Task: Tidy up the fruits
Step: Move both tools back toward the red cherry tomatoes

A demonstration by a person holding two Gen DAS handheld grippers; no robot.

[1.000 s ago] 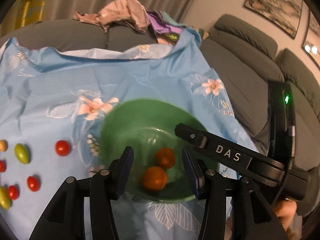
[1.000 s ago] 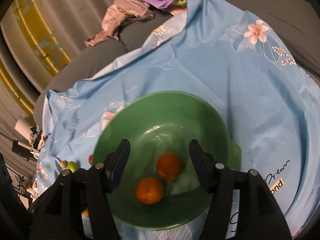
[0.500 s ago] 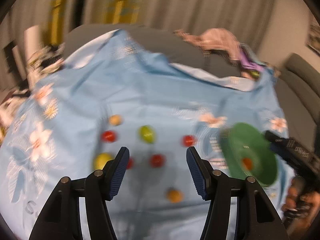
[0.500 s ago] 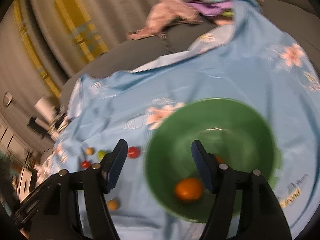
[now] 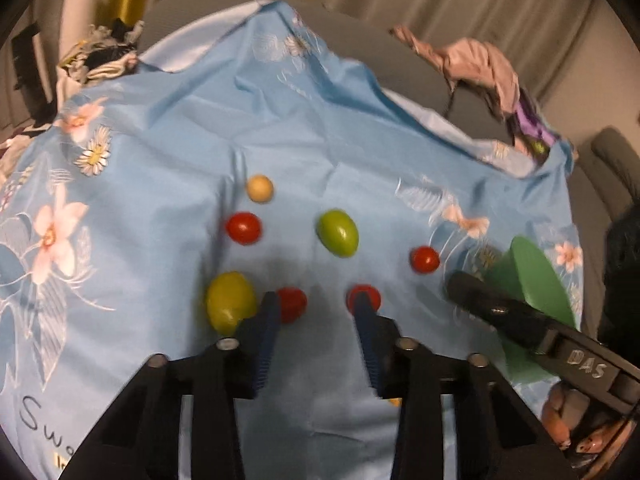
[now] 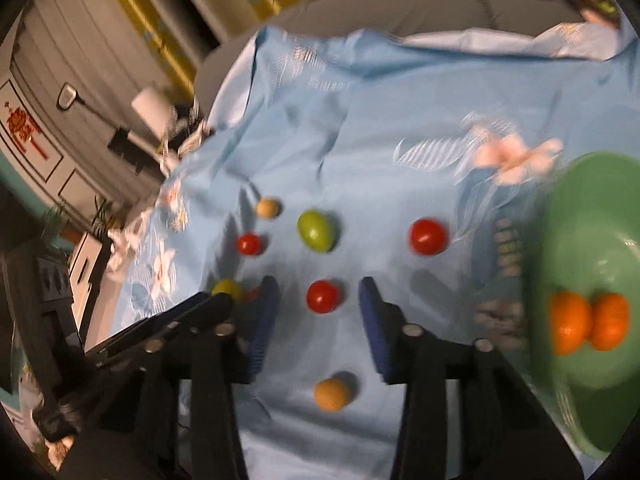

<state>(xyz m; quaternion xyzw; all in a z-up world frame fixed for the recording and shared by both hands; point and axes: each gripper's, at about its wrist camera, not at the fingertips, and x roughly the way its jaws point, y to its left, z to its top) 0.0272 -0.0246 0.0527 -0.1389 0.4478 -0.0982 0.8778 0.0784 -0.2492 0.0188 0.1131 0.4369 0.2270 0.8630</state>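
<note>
Several small fruits lie on a blue flowered cloth (image 5: 160, 152): red tomatoes (image 5: 244, 227) (image 5: 425, 259), a green one (image 5: 337, 233), a yellow-green one (image 5: 231, 300) and a tan one (image 5: 260, 188). My left gripper (image 5: 316, 306) is open and empty, its tips beside two red tomatoes (image 5: 292, 304) (image 5: 368, 296). My right gripper (image 6: 316, 300) is open around a red tomato (image 6: 322, 296), without touching it. An orange fruit (image 6: 332, 394) lies between its arms. The green bowl (image 6: 576, 216) at the right holds two oranges (image 6: 570, 328) (image 6: 608, 322).
A grey sofa (image 5: 612, 168) surrounds the cloth, with crumpled clothes (image 5: 480, 60) on its back edge. The right gripper's arm (image 5: 532, 332) crosses the lower right of the left wrist view. Curtains and a cabinet stand behind.
Both grippers have swung left from over the green bowl to the scattered fruits. The bowl now sits at the right edge of both views. Both stay open.
</note>
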